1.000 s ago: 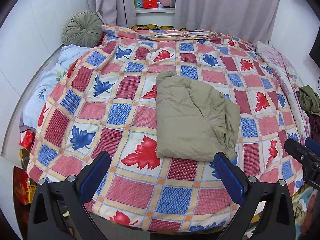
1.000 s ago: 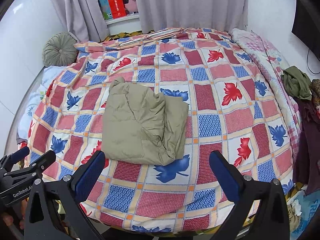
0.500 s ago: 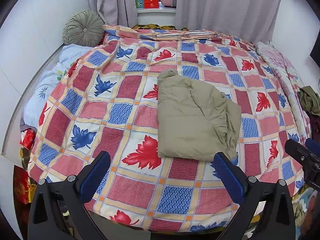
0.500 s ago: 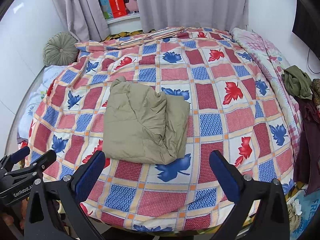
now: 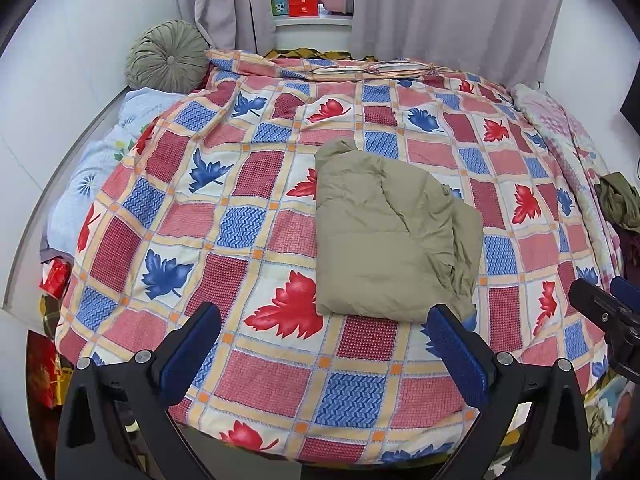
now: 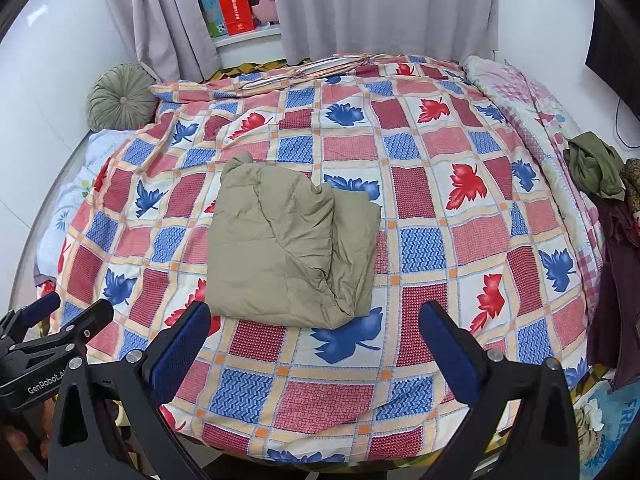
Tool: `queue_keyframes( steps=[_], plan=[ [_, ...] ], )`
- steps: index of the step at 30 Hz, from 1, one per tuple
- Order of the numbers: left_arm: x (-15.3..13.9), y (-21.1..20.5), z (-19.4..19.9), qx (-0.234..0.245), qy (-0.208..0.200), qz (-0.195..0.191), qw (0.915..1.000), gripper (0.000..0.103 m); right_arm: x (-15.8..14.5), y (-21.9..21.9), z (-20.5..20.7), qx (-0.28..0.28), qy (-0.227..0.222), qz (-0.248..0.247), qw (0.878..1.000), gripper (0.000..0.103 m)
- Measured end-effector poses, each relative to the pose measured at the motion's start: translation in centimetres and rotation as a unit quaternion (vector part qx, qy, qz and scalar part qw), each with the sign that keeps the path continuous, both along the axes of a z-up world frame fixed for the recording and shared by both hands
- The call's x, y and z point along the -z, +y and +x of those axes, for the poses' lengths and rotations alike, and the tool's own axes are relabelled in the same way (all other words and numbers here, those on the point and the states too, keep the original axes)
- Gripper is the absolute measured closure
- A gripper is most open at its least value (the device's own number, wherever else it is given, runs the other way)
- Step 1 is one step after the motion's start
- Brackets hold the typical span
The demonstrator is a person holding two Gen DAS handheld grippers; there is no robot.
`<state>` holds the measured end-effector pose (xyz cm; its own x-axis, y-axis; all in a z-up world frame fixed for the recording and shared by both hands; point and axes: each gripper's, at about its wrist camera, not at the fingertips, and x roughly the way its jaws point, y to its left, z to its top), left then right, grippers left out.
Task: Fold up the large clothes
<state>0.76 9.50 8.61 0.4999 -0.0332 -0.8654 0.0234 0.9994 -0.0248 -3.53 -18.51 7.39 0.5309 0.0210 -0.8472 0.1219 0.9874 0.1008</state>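
Observation:
A khaki padded garment (image 5: 388, 236) (image 6: 288, 240) lies folded into a rough rectangle in the middle of the bed, on a checked quilt (image 5: 240, 224) (image 6: 432, 208) with red and blue leaves. My left gripper (image 5: 324, 344) hovers open above the bed's near edge, just short of the garment's front hem, nothing between its blue pads. My right gripper (image 6: 316, 340) is open too, at the same near edge, with the garment's front corner just beyond its left finger. Each gripper shows at the side of the other's view.
A round green cushion (image 5: 168, 56) rests at the headboard on the left. Grey curtains (image 6: 384, 4) hang behind, with a red box (image 6: 235, 6) on the sill. Loose dark clothes (image 6: 596, 164) pile up on the bed's right side. White walls close in on the left.
Both views have shifted slightly, so the garment sits a touch lower in frame. The garment itself has not moved and both grippers stay open.

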Motion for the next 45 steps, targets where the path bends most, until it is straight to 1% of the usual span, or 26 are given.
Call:
queue_keyframes(
  steps=[8, 45],
  plan=[
    [0.03, -0.01, -0.01, 0.002, -0.001, 0.000, 1.0000, 0.000, -0.34, -0.09, 0.51, -0.004, 0.002, 0.002, 1.000, 0.000],
    [-0.08, 0.22, -0.01, 0.001, -0.001, 0.003, 1.0000, 0.000, -0.26, 0.08, 0.33, -0.004, 0.002, 0.001, 1.000, 0.000]
  ],
)
